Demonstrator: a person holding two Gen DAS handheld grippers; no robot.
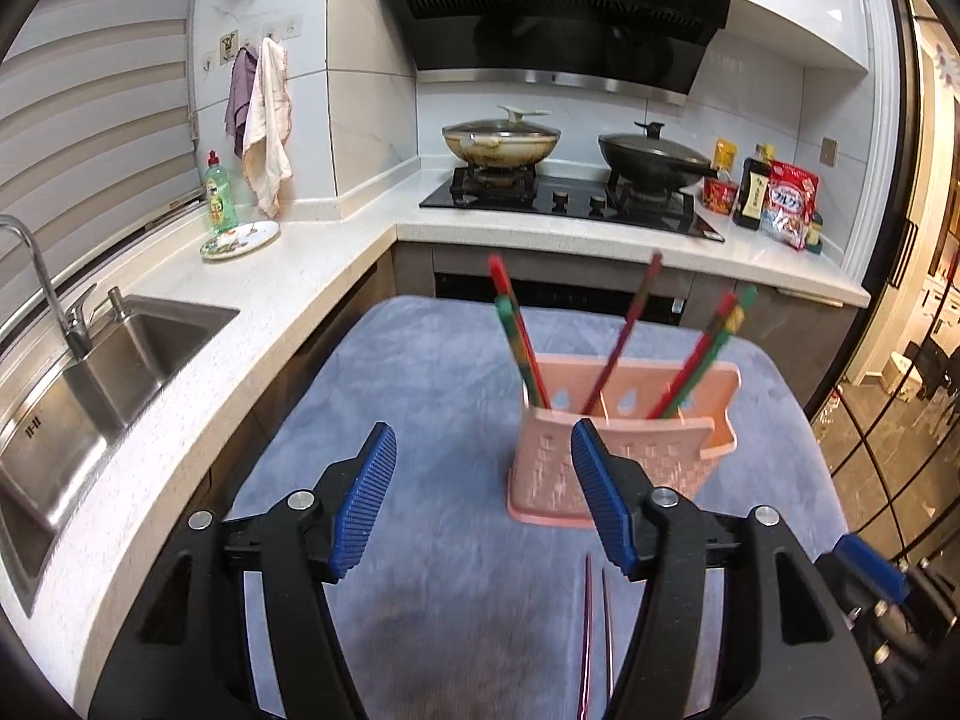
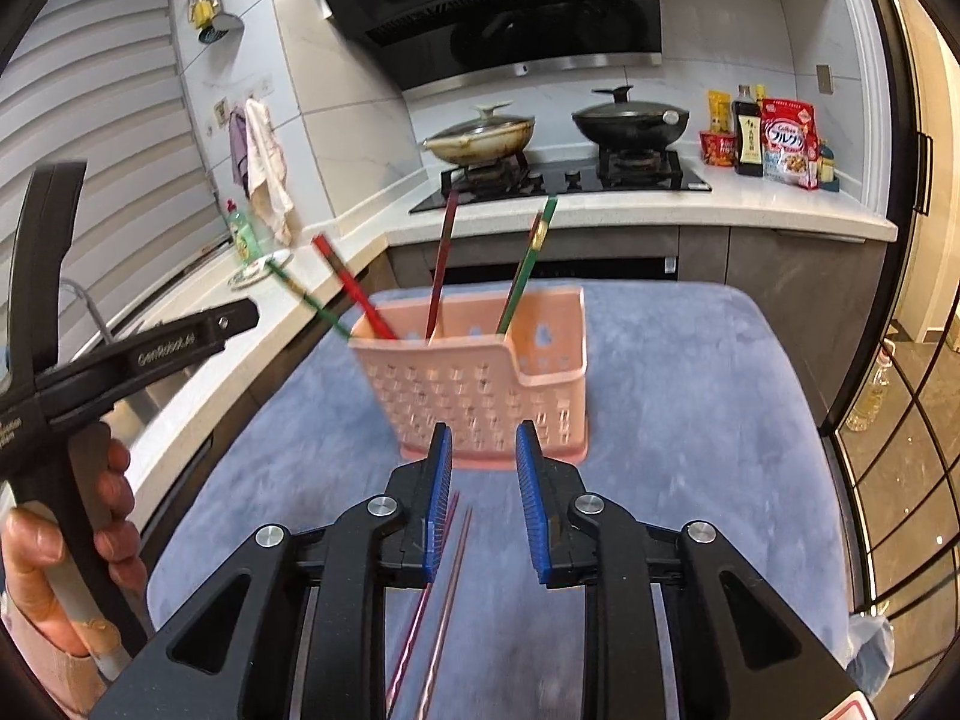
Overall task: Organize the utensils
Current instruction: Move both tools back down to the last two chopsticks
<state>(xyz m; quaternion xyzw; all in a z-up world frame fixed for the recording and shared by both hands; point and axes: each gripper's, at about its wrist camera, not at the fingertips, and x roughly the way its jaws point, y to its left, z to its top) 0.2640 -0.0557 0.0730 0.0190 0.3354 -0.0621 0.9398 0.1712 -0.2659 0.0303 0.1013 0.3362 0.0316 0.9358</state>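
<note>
Pink holder (image 2: 480,384) at mid-table (image 2: 690,420) already holds several chopsticks (image 2: 443,267), while a last pair (image 2: 441,588) lies near, under the open, empty right tool (image 2: 483,474); left tool (image 1: 483,501) gapes too.

Left tongs (image 1: 483,495) gape wide at lower centre above a blue cloth (image 1: 420,540). Just beyond, right of centre, a pink holder (image 1: 624,450) stands with red and green chopsticks (image 1: 522,348) leaning in it. Two slim pink chopsticks (image 1: 597,636) lie flat at bottom centre.
</note>
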